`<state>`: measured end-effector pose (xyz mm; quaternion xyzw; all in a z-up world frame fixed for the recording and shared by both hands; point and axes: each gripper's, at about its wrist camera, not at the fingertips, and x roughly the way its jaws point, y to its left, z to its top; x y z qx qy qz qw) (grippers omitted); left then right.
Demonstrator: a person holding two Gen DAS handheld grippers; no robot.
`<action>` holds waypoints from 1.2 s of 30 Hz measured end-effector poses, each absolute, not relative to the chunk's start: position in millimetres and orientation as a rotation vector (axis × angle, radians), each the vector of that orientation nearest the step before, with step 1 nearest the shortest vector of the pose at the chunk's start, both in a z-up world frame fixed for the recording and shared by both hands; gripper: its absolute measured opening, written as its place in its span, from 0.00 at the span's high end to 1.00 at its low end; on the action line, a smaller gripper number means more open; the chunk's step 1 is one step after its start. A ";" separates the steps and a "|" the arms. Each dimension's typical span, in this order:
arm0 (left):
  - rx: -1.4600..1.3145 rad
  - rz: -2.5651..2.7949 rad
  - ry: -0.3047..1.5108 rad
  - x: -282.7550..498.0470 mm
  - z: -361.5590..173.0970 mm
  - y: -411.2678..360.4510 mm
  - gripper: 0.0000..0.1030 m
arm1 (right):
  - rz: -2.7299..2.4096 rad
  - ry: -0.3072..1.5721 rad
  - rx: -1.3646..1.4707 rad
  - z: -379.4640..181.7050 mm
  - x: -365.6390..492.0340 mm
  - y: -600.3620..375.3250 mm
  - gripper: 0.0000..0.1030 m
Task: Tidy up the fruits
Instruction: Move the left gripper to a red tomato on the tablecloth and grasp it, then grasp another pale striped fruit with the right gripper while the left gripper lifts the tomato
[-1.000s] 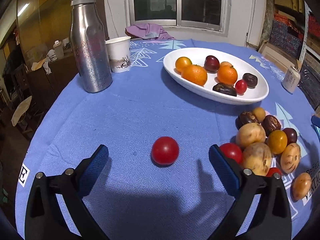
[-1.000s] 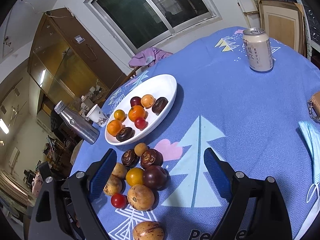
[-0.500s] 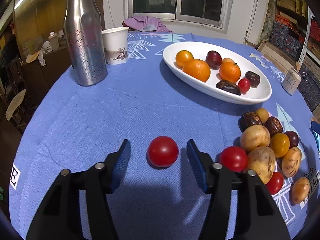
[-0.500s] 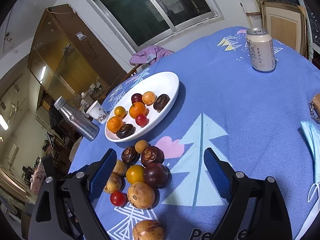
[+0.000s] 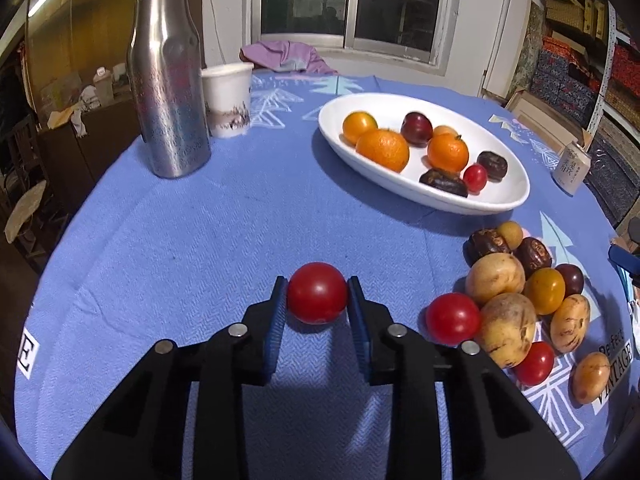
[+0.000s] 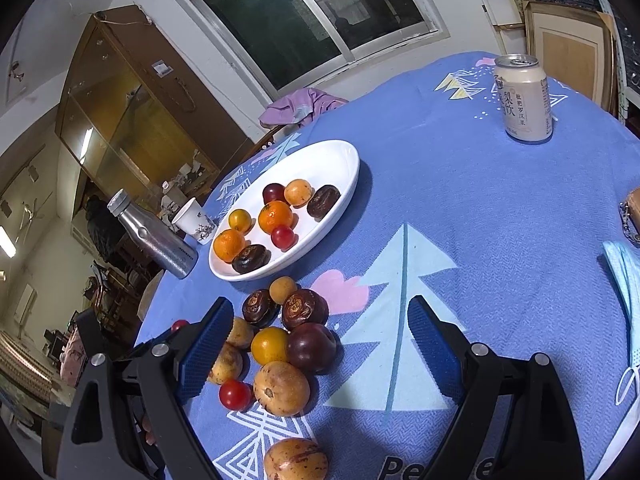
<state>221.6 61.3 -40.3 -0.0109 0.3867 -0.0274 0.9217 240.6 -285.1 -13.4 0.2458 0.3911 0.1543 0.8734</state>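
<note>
The red tomato (image 5: 317, 298) is sitting on the blue tablecloth (image 5: 200, 240), pinched between the left gripper (image 5: 317, 300) pads at nine and three o'clock. The white bowl (image 5: 500, 200) is lying toward one o'clock. The right gripper (image 6: 320, 336) is hanging wide open, gripping nothing.

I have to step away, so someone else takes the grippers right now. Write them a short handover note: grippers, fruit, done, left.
Left gripper: jaws shut on the red tomato, which sits on the blue tablecloth.
Right gripper: jaws wide open, holding nothing, above the loose fruit pile.
White dish: holds eight pieces, among them oranges, dark fruits and a small red tomato.
Left to do: take the gripped tomato to the dish, then the pile beside it: brown, yellow, dark and red fruits.
</note>
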 end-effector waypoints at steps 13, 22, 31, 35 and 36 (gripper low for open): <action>-0.008 -0.065 0.779 216.4 -35.1 59.4 0.71 | 0.528 0.951 0.413 -28.4 239.1 -238.3 0.31; 0.000 -0.065 0.787 217.5 -36.8 57.7 0.71 | 0.522 1.033 0.314 -46.0 230.9 -216.7 0.41; 0.009 -0.072 0.796 218.5 -38.1 55.5 0.71 | 0.503 1.017 0.241 -49.8 230.8 -205.9 0.56; 0.005 -0.077 0.796 218.4 -38.0 55.6 0.71 | 0.511 1.005 0.226 -49.2 230.5 -202.4 0.57; 0.002 -0.079 0.795 218.3 -37.8 55.8 0.71 | 0.519 1.006 0.230 -48.9 230.8 -202.1 0.57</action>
